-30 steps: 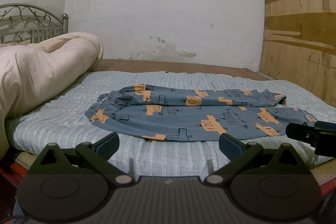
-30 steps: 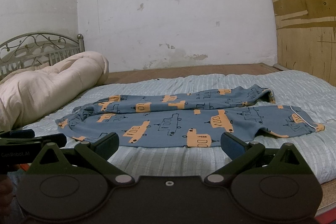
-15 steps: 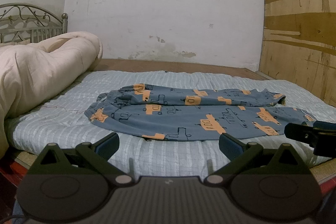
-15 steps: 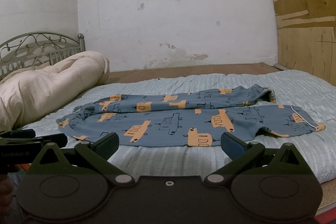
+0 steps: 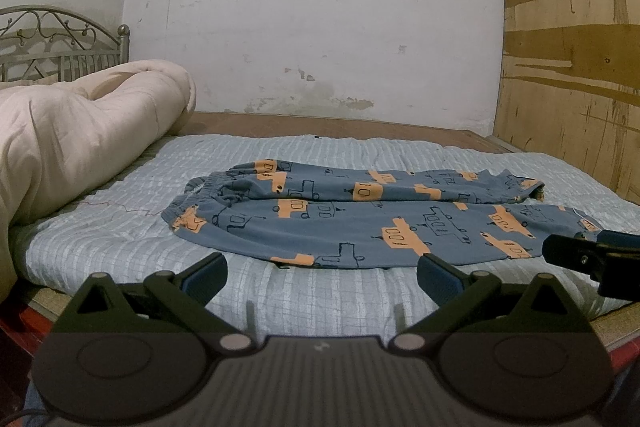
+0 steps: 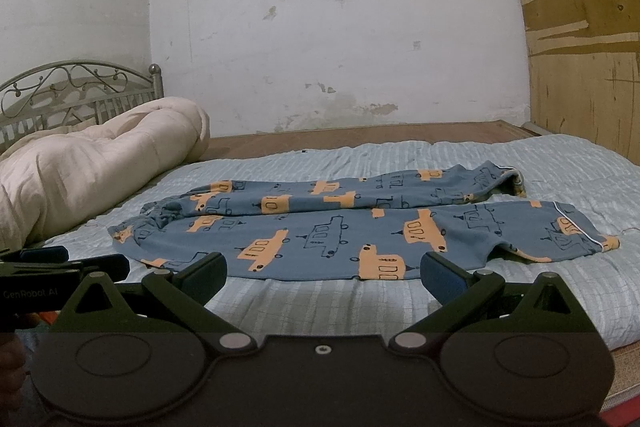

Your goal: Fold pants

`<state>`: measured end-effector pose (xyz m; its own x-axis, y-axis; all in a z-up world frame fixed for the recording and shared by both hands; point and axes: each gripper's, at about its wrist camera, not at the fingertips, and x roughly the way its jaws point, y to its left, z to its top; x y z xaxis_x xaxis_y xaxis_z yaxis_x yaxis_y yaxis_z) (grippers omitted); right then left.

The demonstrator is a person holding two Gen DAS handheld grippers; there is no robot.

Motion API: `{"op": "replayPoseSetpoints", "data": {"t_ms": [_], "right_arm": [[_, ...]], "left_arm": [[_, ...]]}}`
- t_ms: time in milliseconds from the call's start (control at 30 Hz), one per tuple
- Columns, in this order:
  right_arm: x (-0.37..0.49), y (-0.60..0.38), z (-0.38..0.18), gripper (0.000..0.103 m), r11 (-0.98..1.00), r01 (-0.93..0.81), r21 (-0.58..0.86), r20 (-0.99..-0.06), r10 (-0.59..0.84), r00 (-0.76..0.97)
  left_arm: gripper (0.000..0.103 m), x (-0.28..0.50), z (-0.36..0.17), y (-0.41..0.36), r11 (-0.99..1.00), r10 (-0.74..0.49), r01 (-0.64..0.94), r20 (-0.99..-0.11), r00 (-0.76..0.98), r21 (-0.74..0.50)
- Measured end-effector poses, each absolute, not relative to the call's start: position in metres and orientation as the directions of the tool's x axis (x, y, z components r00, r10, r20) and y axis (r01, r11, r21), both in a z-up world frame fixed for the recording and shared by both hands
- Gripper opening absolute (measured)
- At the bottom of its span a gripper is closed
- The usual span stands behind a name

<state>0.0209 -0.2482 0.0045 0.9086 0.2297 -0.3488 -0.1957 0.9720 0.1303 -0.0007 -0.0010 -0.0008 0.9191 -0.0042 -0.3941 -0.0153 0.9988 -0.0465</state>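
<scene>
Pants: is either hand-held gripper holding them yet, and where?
Nothing is held. The left hand-held gripper and right hand-held gripper are both open, short of the pants.

Brand text: "GenRobot.AI" is printed in pale letters on the side of the left gripper (image 6: pixel 64 263), seen in the right wrist view.
Other text: none can be read elsewhere.

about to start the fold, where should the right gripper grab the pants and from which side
Grip the near leg's cuff at the right end of the pants, coming in low from the front bed edge. The cuff lies flat with a free piped hem, so one finger can slide under. The right gripper is open and short of the cloth; the left gripper could take the waistband.
</scene>
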Motion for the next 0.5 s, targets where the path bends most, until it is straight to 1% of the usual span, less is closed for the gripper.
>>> {"op": "replayPoseSetpoints", "data": {"t_ms": [500], "right_arm": [[0.0187, -0.2465, 0.0027, 0.102, 0.972, -0.197, 0.130, -0.352, 0.231, 0.907]], "left_arm": [[0.102, -0.0009, -0.0009, -0.0010, 0.999, -0.005, -0.014, -0.395, 0.919, -0.047]]}}
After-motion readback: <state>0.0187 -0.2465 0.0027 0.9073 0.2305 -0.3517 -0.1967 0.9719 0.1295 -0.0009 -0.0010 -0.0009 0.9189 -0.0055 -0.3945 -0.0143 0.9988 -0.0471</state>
